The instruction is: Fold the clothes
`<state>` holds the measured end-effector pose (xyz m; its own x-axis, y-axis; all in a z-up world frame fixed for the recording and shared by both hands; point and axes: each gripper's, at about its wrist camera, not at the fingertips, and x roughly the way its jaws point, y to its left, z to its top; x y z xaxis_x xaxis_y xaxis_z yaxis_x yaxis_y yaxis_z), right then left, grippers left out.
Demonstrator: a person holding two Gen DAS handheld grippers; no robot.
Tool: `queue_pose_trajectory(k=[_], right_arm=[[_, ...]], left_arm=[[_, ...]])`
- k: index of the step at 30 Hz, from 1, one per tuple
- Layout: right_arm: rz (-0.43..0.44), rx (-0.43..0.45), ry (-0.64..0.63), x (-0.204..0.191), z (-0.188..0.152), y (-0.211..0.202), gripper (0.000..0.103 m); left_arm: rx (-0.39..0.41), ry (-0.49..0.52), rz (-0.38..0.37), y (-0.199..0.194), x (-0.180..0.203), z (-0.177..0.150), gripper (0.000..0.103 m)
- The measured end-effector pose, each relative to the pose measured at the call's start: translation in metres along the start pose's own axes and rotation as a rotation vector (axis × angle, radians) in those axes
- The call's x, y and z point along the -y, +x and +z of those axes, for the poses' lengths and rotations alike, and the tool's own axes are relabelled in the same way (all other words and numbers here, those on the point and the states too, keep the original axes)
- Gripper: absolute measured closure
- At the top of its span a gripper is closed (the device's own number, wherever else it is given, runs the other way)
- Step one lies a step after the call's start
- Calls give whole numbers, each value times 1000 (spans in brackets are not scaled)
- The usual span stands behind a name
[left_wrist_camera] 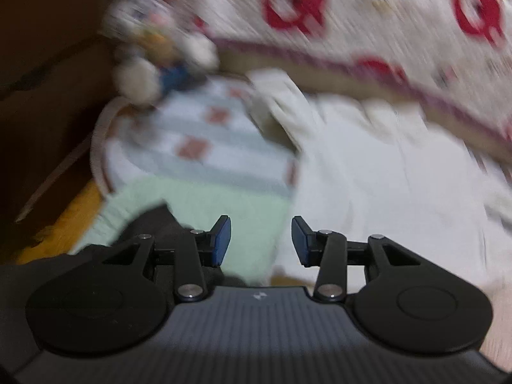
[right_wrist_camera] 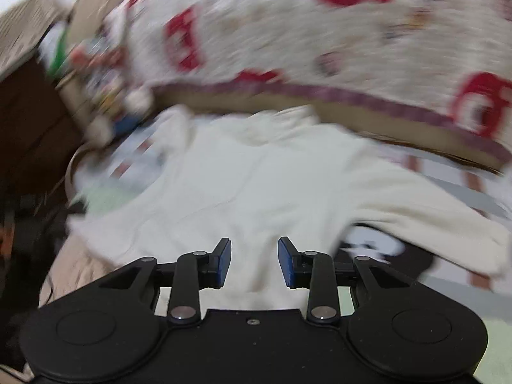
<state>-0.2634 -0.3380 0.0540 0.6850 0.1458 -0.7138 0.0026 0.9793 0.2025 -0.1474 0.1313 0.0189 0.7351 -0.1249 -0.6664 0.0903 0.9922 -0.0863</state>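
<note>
A big white quilt [right_wrist_camera: 288, 32] printed with bold red shapes and edged in a purplish band fills the top of both blurred views; the red shapes look like rounded letter forms, but the motion smear keeps them from being read as words. Below it lies a pale bed cover [left_wrist_camera: 204, 147] with light blue-grey stripes and small reddish squares, and a mint-green patch [left_wrist_camera: 198, 204] sits at its near end in the left wrist view. The task's thing, a cream-white garment [right_wrist_camera: 243, 185], lies spread flat on that cover directly ahead of the right gripper, one sleeve running out to the right; in the left wrist view the same garment [left_wrist_camera: 377, 179] takes up the right half of the picture. Under its lower right edge a black cloth with a white print [right_wrist_camera: 374, 246] shows, the print too blurred to make out. At the far left a cluster of small soft toys [left_wrist_camera: 150, 64] sits at the quilt's corner. The left gripper [left_wrist_camera: 260, 240] has its blue pads apart with nothing between them, hanging over the mint patch and the garment's edge. The right gripper [right_wrist_camera: 254, 262] likewise stands parted and empty above the garment's near hem. A tiny pale logo mark [left_wrist_camera: 257, 296] on the left gripper's body is too small to read.
</note>
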Motion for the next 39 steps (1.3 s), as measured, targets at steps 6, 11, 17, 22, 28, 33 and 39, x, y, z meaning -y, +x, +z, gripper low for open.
queue_pose_trajectory(k=[6,11,17,22,28,33,39], right_arm=[[182,-115,-32,-40,31,98,65],[188,-231,-70,-53,38,147,65],[261,-352,-182,-73,20,131,57],[310,-428,-280,-81,6,111,50],[337,-464,-236,-73,-5,96,46],[411,-396,-194,-53,28,71,49],[412,117,103,10,134,69,46]], left_arm=[[-19,27,-193,13,57,6,61],[-110,187,-377,41,130,1,56],[-235,440,-437,67,176,-26,52],[-342,468,-437,77,153,-34,50],[-384,475,-453,74,147,-33,50],[-309,426,-439,73,127,18,48],[-158,131,-270,144,69,99,28]])
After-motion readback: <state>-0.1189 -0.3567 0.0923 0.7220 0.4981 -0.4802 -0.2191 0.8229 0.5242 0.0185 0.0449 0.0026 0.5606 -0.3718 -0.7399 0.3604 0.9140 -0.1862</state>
